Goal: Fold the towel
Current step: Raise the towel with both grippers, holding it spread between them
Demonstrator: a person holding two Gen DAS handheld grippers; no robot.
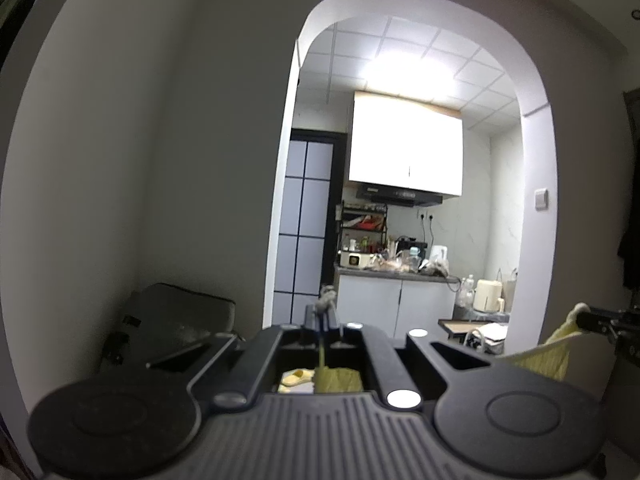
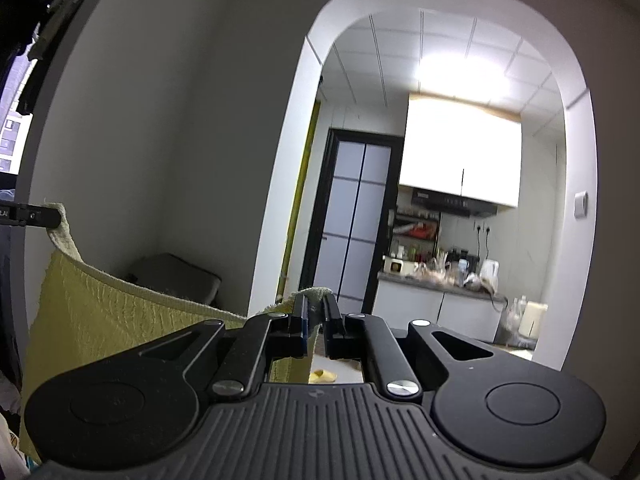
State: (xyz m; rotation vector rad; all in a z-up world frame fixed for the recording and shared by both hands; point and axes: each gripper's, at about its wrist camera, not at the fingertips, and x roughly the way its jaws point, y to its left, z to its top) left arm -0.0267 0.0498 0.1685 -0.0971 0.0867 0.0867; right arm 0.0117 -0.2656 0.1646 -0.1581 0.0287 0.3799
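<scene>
Left gripper (image 1: 329, 312): held level and raised, aimed at the kitchen archway (image 1: 404, 40); fingers clamped on a corner of the towel (image 1: 556, 350).
Right gripper (image 2: 316, 312): held level at like height; fingers pinched on the other corner.
Towel: yellow, hung in the air, stretched between both grippers.
Chair (image 1: 180, 320): seen beyond, against the wall.

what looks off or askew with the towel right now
Nothing damaged or spilled. The yellow towel hangs in the air, a corner pinched in the left gripper and another in the right gripper, its top edge sagging between them.
</scene>
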